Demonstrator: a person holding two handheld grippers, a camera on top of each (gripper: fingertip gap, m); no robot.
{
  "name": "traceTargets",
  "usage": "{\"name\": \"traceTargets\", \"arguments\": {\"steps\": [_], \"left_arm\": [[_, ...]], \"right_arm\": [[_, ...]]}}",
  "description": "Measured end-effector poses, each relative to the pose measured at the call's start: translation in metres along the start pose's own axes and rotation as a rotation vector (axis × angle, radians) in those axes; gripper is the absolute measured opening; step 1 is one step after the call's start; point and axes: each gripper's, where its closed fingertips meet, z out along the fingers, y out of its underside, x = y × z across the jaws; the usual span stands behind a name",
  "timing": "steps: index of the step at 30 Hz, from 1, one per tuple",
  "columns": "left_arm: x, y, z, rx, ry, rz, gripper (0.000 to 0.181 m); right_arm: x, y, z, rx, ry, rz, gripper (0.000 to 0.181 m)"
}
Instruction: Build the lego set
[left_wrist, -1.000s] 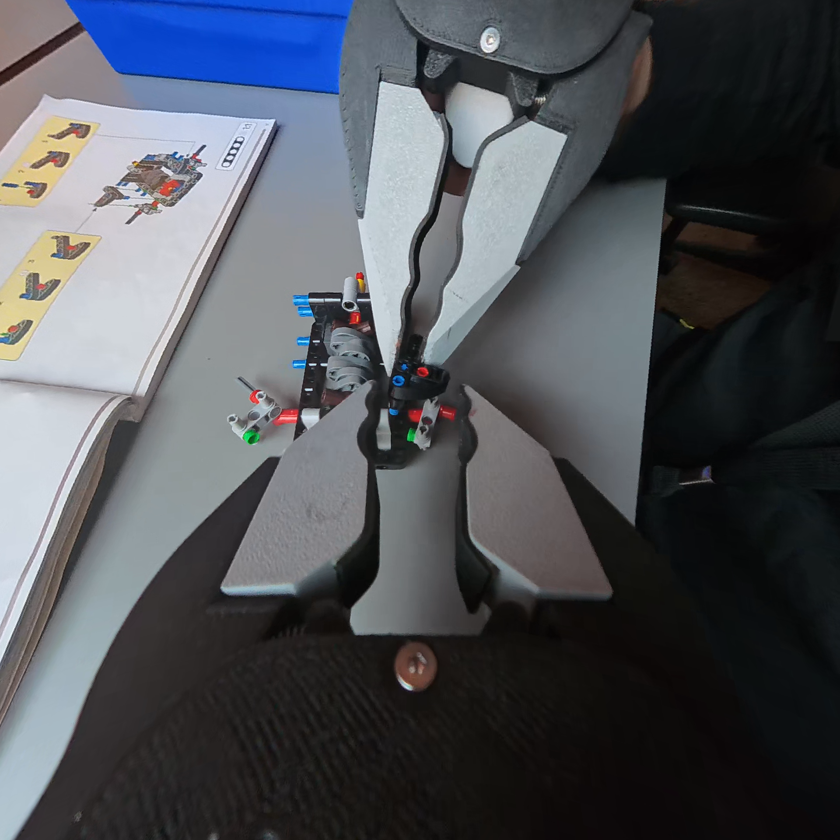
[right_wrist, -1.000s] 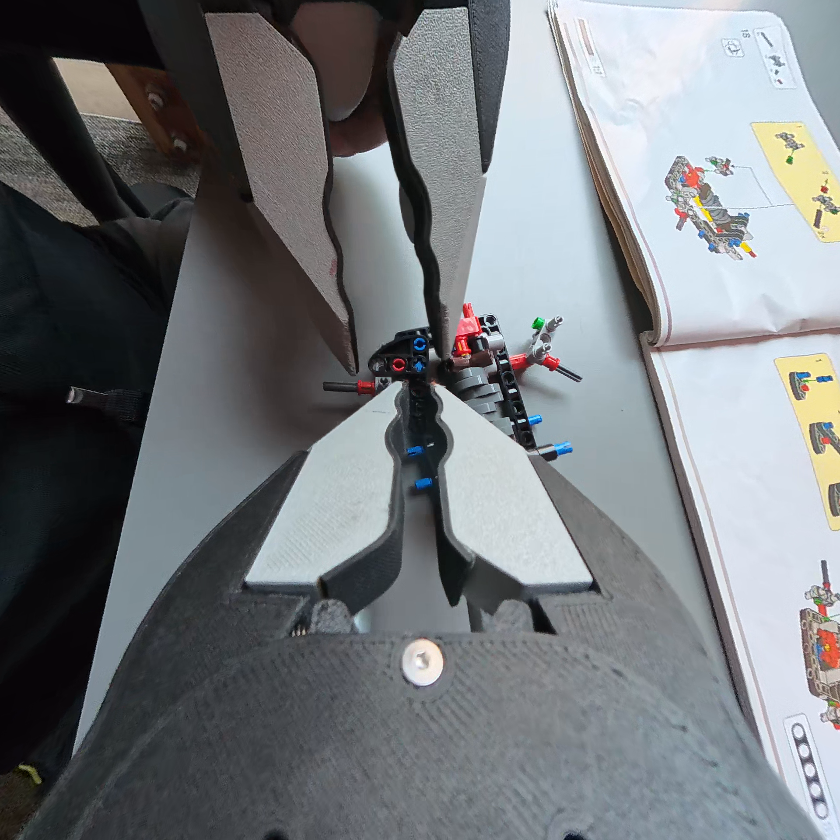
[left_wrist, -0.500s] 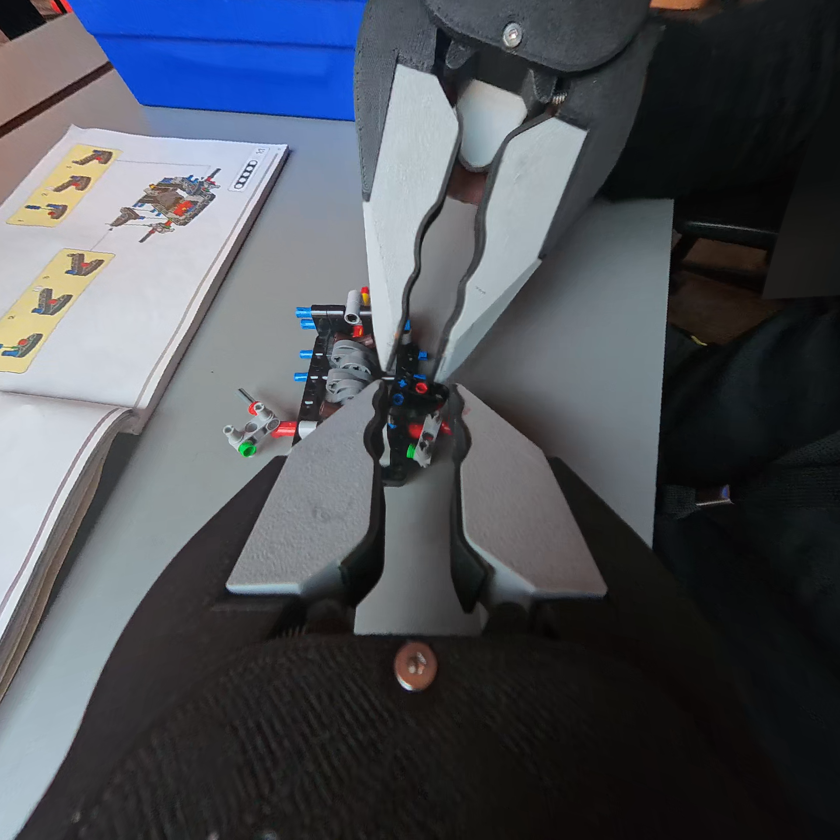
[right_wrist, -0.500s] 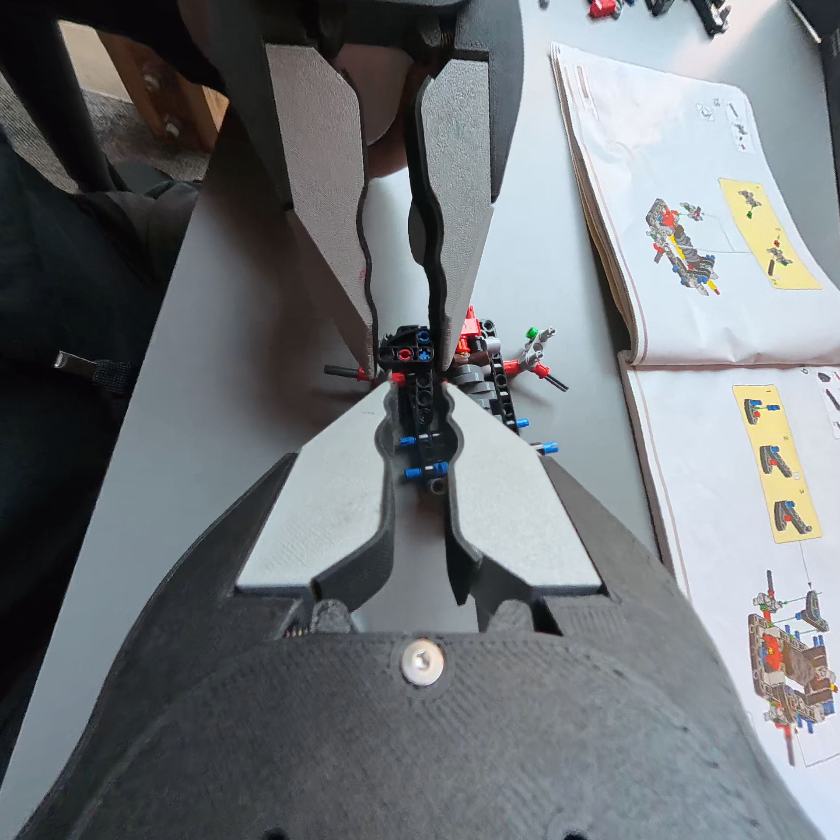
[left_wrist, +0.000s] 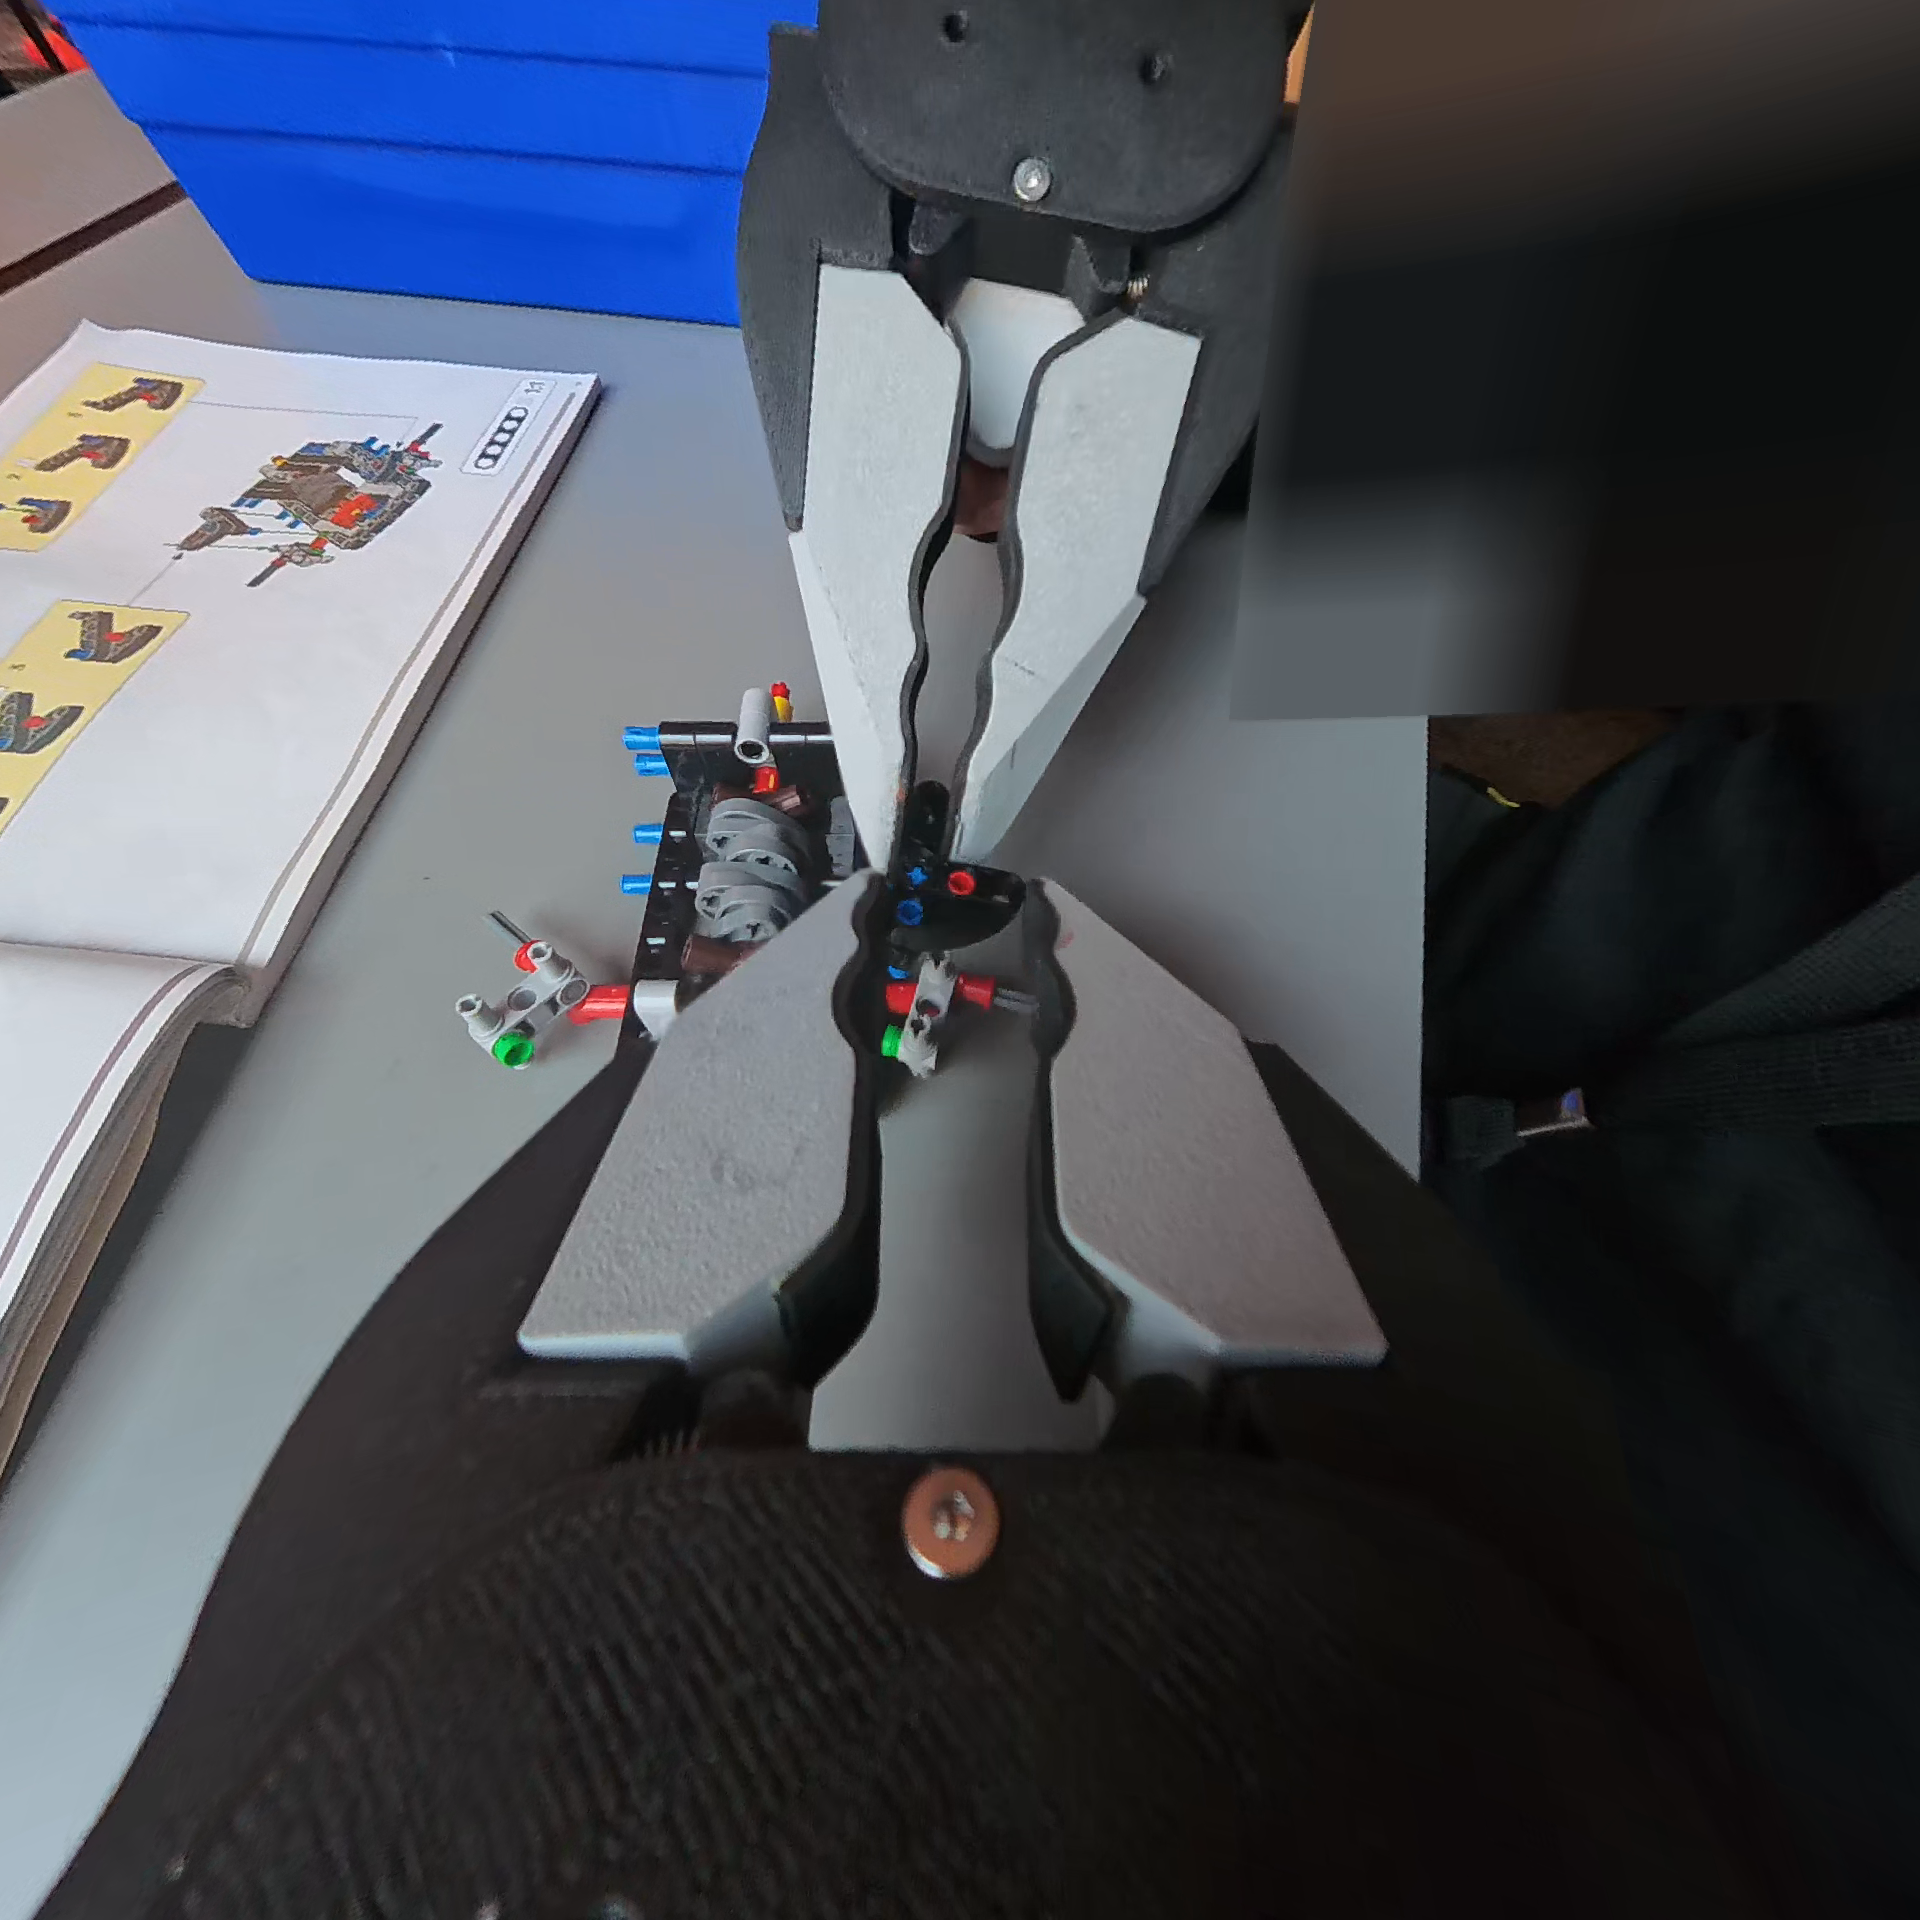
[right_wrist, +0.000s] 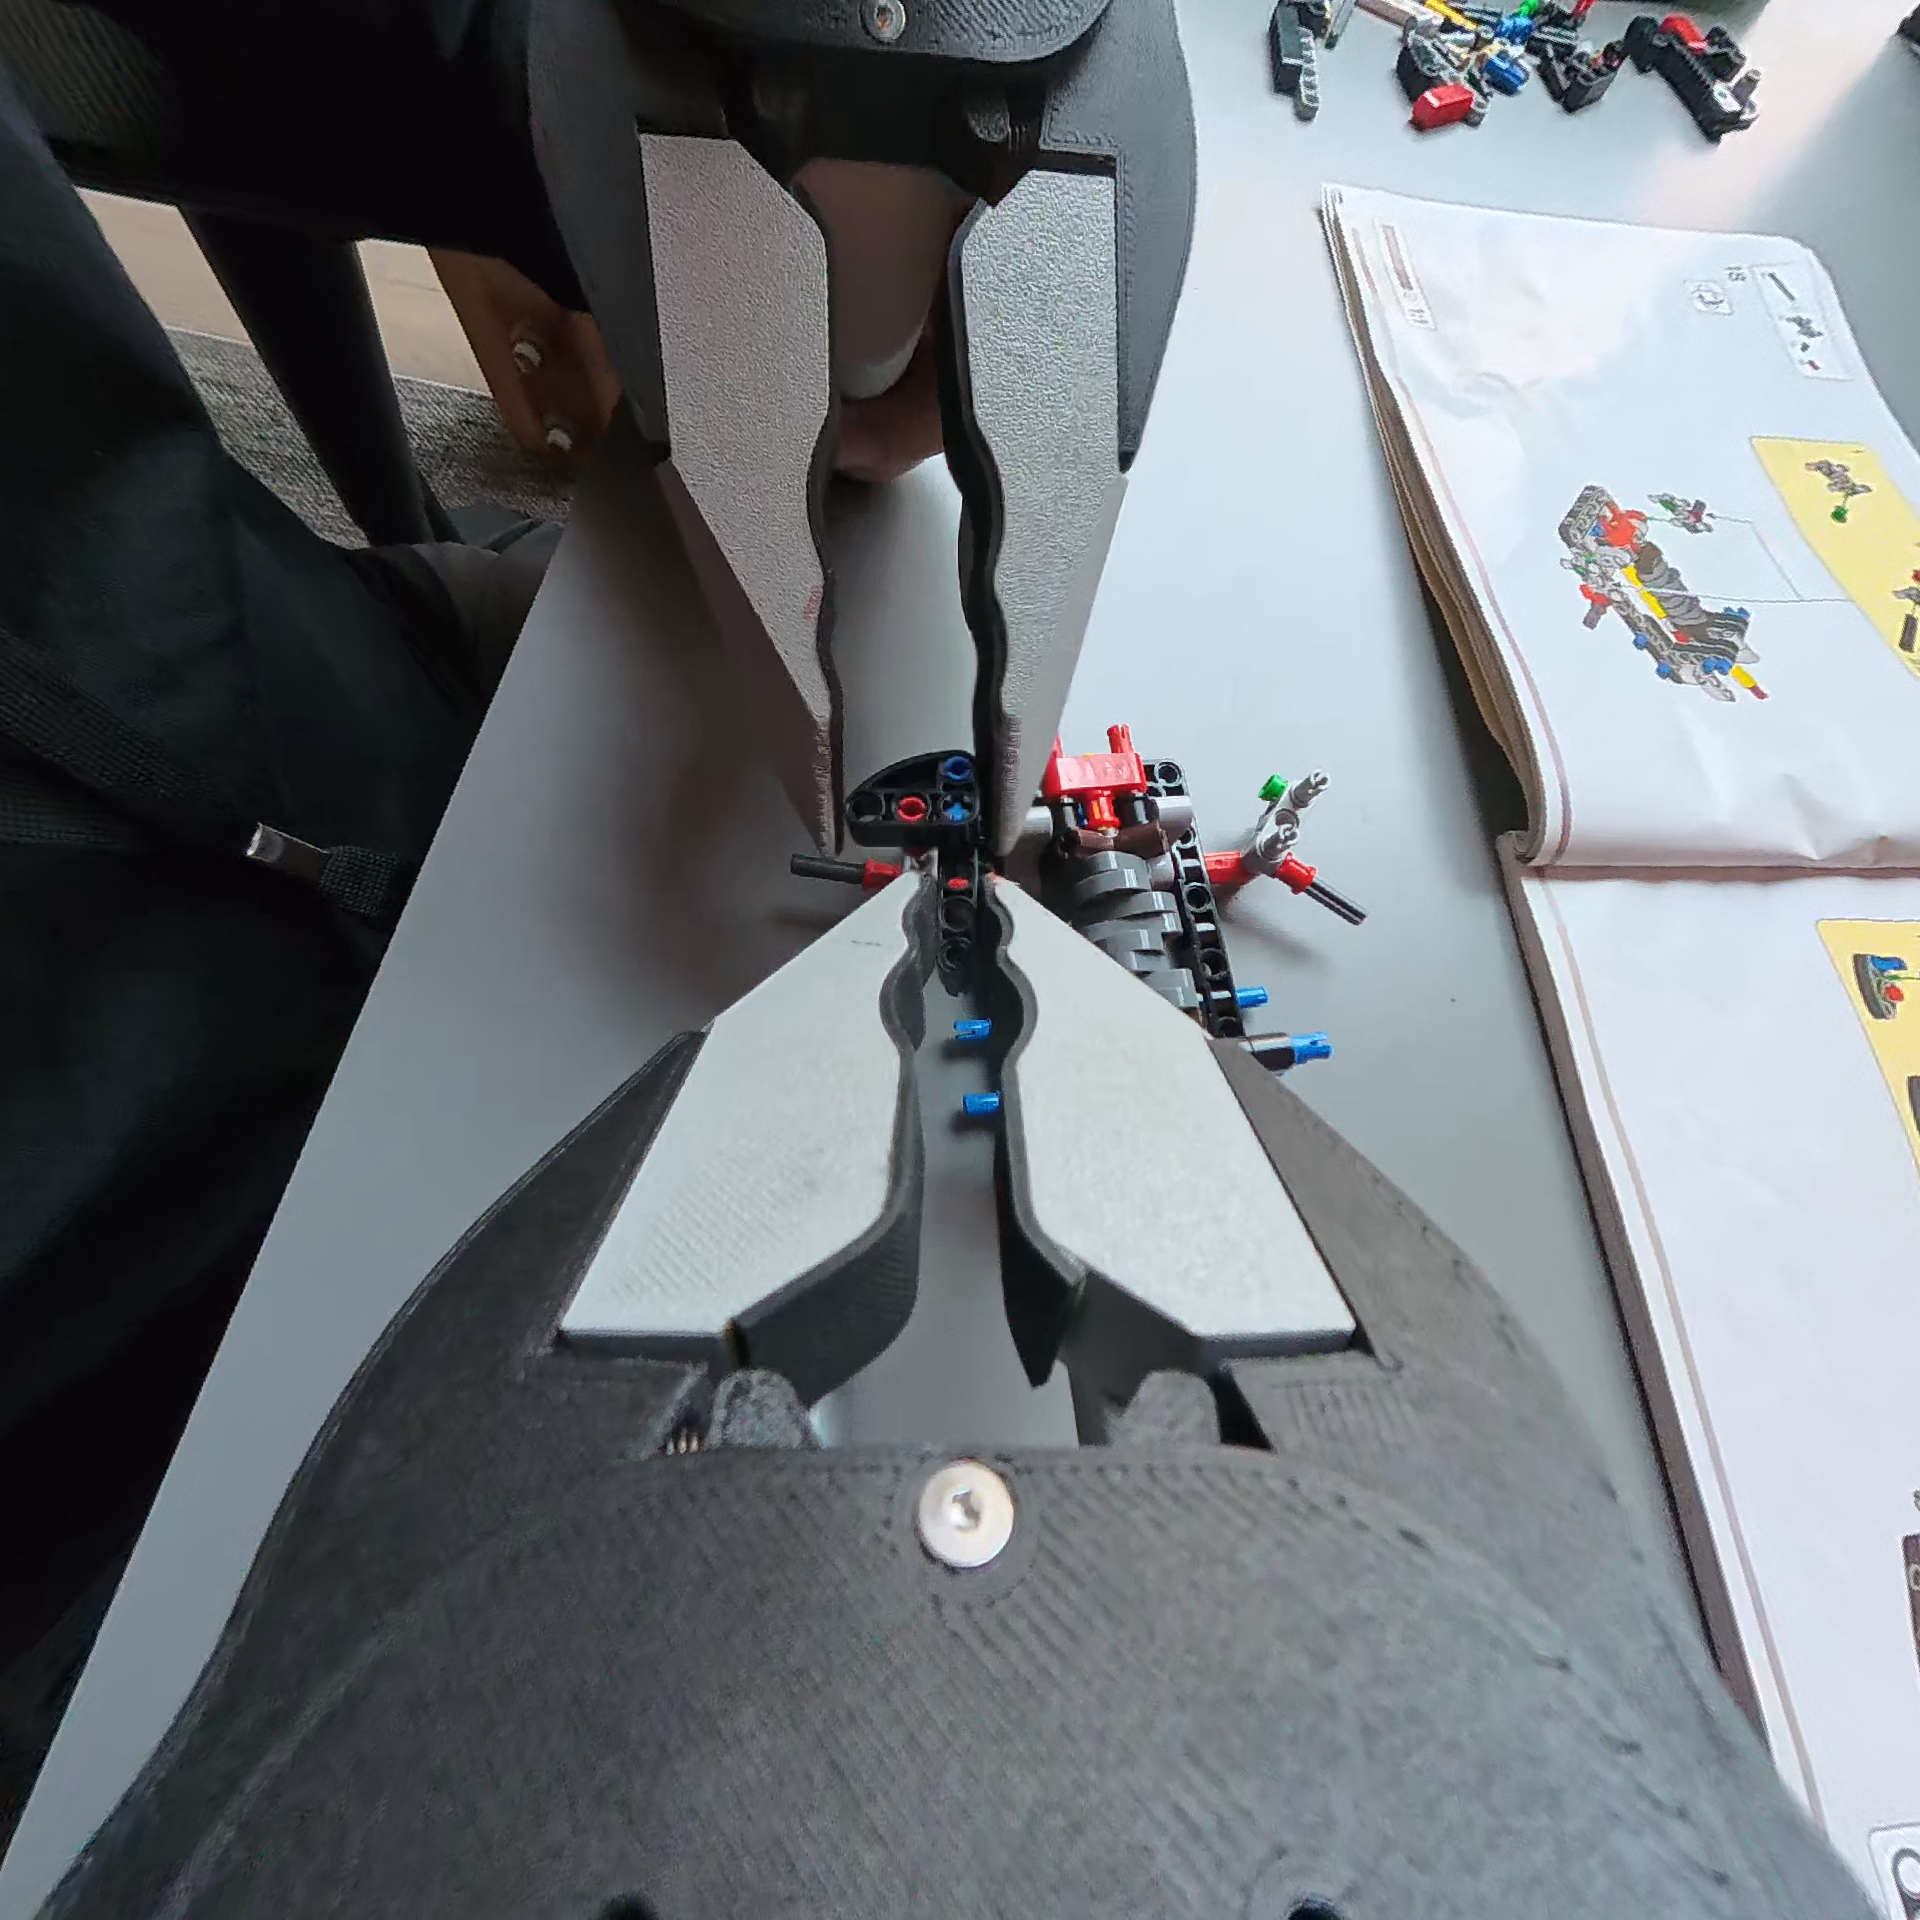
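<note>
Lego assembly (right_wrist: 1143, 894) sits on the table (right_wrist: 1278, 540), near the person-side edge. Left gripper (left_wrist: 951, 894) and right gripper (right_wrist: 961, 883) meet tip to tip over the assembly's edge-side beam (right_wrist: 958, 914). Instruction booklet (right_wrist: 1662, 520) lies open farther inboard. Loose parts (right_wrist: 1517, 57) toward the far corner, beyond the booklet.

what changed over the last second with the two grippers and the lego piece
The left gripper narrowed its wide-open jaws around the black curved panel, and both views pulled back, showing more of the table. The right gripper kept its grip on the black beam. The lego assembly, small grey connector piece and instruction booklet stayed put.
</note>
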Motion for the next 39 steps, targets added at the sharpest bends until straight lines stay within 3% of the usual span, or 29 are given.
{"name": "traceTargets", "arguments": {"steps": [7,10,17,26,33,39], "left_arm": [[-0.015,0.017,-0.017,-0.113,-0.129,0.151,0.013],[-0.009,0.022,-0.017,-0.137,-0.071,0.106,0.023],[-0.006,0.04,-0.001,-0.24,-0.069,0.109,0.018],[0.002,0.035,-0.002,-0.209,-0.045,0.094,0.009],[0.001,0.036,-0.002,-0.207,-0.05,0.083,0.015],[-0.002,0.021,-0.008,-0.147,-0.079,0.064,0.024]], "right_arm": [[0.006,0.002,-0.004,-0.011,0.013,0.054,0.004],[0.008,0.001,-0.006,0.002,0.017,0.061,0.004],[0.005,0.005,0.002,-0.03,0.019,0.04,0.004],[0.007,0.01,0.002,-0.05,0.045,0.007,0.004],[0.006,0.011,0.002,-0.056,0.042,-0.021,0.004],[0.006,0.009,0.001,-0.042,0.041,-0.021,0.003]]}}
